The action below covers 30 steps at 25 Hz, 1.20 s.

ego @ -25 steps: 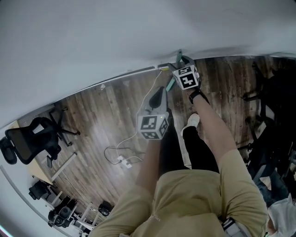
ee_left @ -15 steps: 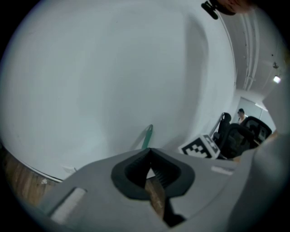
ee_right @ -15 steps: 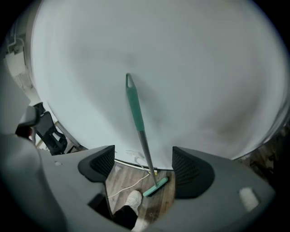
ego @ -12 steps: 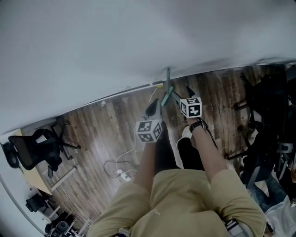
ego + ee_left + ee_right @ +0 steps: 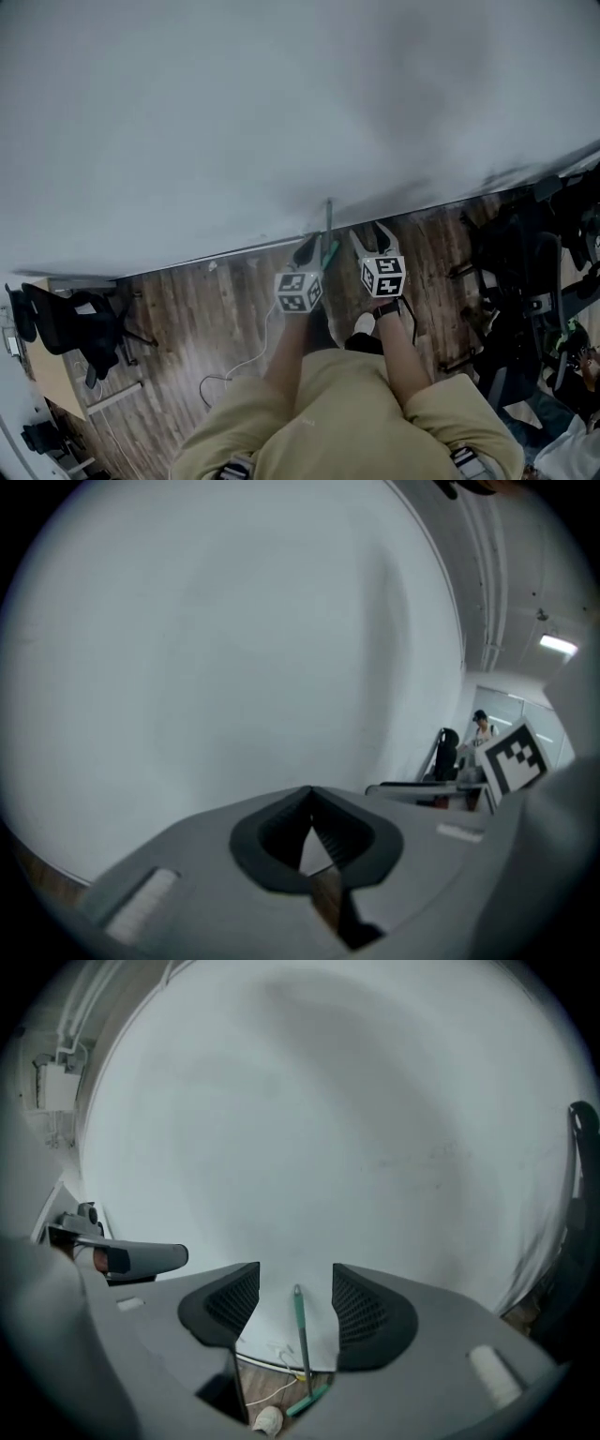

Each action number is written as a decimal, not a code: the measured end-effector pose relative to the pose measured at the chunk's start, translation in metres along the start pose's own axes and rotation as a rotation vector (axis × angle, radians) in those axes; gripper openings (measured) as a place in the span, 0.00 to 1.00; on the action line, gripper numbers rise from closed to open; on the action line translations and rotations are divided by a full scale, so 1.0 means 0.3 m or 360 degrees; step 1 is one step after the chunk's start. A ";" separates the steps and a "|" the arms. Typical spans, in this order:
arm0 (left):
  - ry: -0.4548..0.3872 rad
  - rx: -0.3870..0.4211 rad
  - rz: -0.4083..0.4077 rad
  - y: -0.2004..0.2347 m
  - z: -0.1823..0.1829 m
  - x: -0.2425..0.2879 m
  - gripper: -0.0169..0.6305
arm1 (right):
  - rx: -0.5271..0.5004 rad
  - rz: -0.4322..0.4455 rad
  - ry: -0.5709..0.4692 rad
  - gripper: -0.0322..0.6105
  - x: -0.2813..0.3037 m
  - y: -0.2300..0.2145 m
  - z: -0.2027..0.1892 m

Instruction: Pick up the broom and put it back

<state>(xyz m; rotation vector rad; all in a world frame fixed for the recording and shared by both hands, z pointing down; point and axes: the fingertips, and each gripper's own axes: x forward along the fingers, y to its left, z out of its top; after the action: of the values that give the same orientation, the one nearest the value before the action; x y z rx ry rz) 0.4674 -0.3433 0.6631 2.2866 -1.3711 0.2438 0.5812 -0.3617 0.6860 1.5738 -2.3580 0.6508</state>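
The broom (image 5: 328, 234), with a slim green handle, stands upright against the white wall, its head on the wooden floor. In the right gripper view the broom (image 5: 300, 1335) shows far off, framed by the jaws but not between them. My right gripper (image 5: 368, 234) (image 5: 295, 1283) hangs clear of it to the right; its jaws are apart, closing, and hold nothing. My left gripper (image 5: 307, 247) (image 5: 311, 799) is just left of the handle, its tips meeting on nothing. The left gripper (image 5: 141, 1258) also shows in the right gripper view.
A white cable with a power strip (image 5: 234, 375) lies on the floor at the left. A black office chair (image 5: 80, 323) stands further left. Dark chairs and gear (image 5: 525, 272) crowd the right side. My shoe (image 5: 364, 323) is near the broom's foot.
The right gripper has let go of the broom handle, which now stands alone against the wall. Both grippers have risen and drawn back from it, and the head view has tipped up towards the wall.
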 end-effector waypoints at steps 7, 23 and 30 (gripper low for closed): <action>-0.0223 0.0186 -0.0046 -0.123 0.289 -0.113 0.02 | -0.0175 0.0052 -0.0334 0.31 -0.205 0.083 0.354; -0.0651 0.0422 -0.0077 -0.428 0.672 -0.419 0.02 | -0.0359 0.0037 -0.0842 0.06 -0.652 0.217 0.736; -0.0673 0.0410 -0.0031 -0.507 0.597 -0.490 0.02 | -0.0374 0.0056 -0.0774 0.06 -0.749 0.226 0.623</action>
<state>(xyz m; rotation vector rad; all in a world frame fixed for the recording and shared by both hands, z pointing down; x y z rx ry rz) 0.5134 -0.2514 0.4056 2.6738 -1.5948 -0.0833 0.6175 -0.2472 0.4112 1.7335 -2.6744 -0.0204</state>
